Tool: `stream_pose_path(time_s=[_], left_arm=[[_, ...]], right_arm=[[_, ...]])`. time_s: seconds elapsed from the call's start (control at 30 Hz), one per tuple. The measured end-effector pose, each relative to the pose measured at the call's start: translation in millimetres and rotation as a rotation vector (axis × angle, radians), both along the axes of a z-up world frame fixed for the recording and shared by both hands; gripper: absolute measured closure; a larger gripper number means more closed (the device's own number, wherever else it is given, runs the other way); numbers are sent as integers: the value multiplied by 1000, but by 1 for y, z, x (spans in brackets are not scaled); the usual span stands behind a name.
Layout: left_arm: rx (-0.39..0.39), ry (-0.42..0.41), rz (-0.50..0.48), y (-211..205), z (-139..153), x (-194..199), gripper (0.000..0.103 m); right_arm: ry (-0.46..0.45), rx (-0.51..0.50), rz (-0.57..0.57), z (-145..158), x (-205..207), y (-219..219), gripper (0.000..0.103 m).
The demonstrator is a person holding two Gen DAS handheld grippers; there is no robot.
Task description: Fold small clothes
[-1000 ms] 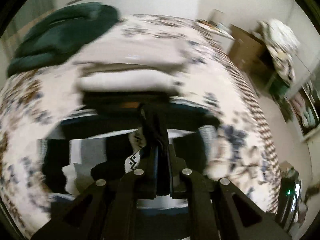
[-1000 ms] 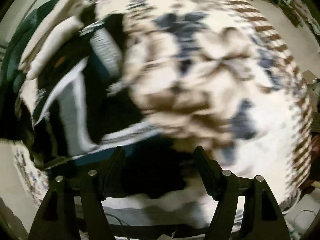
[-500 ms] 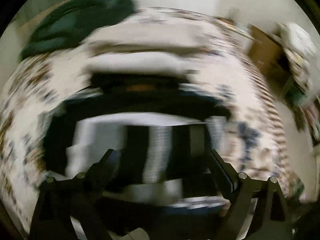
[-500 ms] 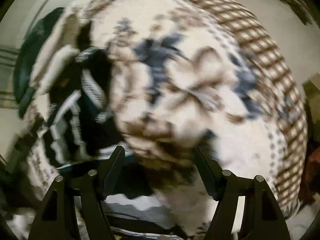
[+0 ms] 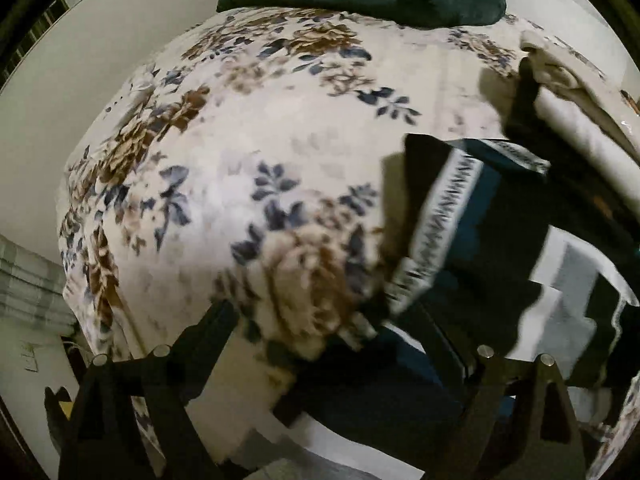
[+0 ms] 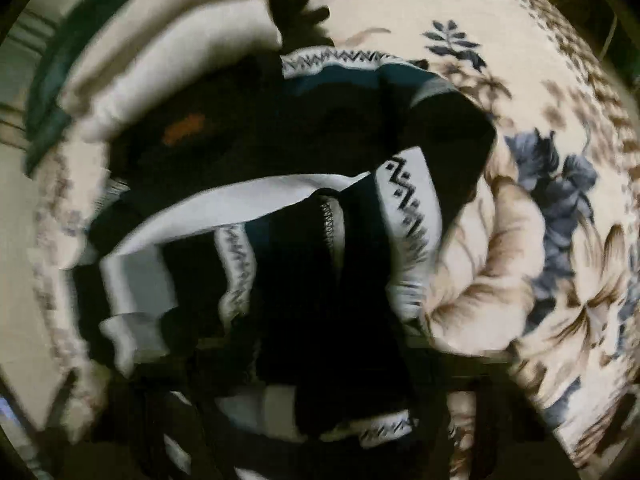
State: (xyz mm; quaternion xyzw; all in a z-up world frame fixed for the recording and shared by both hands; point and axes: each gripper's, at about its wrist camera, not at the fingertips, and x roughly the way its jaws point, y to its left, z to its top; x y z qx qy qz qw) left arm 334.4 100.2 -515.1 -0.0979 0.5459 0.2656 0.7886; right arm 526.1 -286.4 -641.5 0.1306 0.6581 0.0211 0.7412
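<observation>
- The left gripper (image 5: pixel 332 344) has its jaws wide apart, nothing between them, over the floral bedspread (image 5: pixel 240 140).
- The right gripper's jaws have just been closing; blur hides whether they pinch the garment (image 6: pixel 320 264).
- The garment is black with white zigzag bands, its long axis running 12 to 6.
- It lies crumpled at the bedspread's 3 o'clock side.
- Open bedspread lies toward 9.
</observation>
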Motion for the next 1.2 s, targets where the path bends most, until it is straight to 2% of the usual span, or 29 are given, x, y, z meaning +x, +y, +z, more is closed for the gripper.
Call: stream_pose_path(time_s=[0.07,0.17,0.27,0.3,0.37,0.43,0.47,0.53,0.6,0.67,0.73,0.77,0.9,1.03,1.07,1.13,1.2], left_arm=[[-5,2,1,11,-2,0,12],[-25,-4,10,25,-5,3,12],[-46,-12,17,34,-9,10,12],[-54,-12,20,35,-11,13,12],[-69,-18,22,36,-16,19,12],[-82,-15,12,36,-23,26,12],[-85,-19,4,35,-24,28,12],[-93,-28,-11,33,-26,30,12],[-97,-29,-23,30,-30,31,12],[-114,-24,-36,26,-38,33,12],[-120,-13,-35,24,-48,36,12],[-120,-11,-36,23,-52,37,12],[-122,12,-45,20,-68,42,12],[-135,18,-46,20,-77,43,12],[-137,17,-45,19,-79,43,12],[-148,16,-42,20,-82,43,12],[-156,13,-38,21,-83,43,12]], right_arm=[[-48,-39,-29,9,-5,2,91],[-136,-102,-32,44,-25,0,92],[-152,-187,-68,59,-40,-15,92],[-133,-202,-82,57,-41,-22,92],[-38,-200,-124,35,-42,-41,91],[66,-187,-111,15,-34,-45,89],[103,-187,-101,12,-28,-45,85],[81,-152,-91,29,-19,-40,80],[18,-95,-60,54,-8,-24,51],[-37,29,33,75,7,9,43],[-32,157,202,78,24,61,43],[-31,182,270,77,32,85,43],[17,289,569,53,71,212,43],[110,358,695,23,90,291,43],[126,366,705,18,92,301,44],[106,376,700,13,96,314,103],[50,339,643,21,100,310,101]])
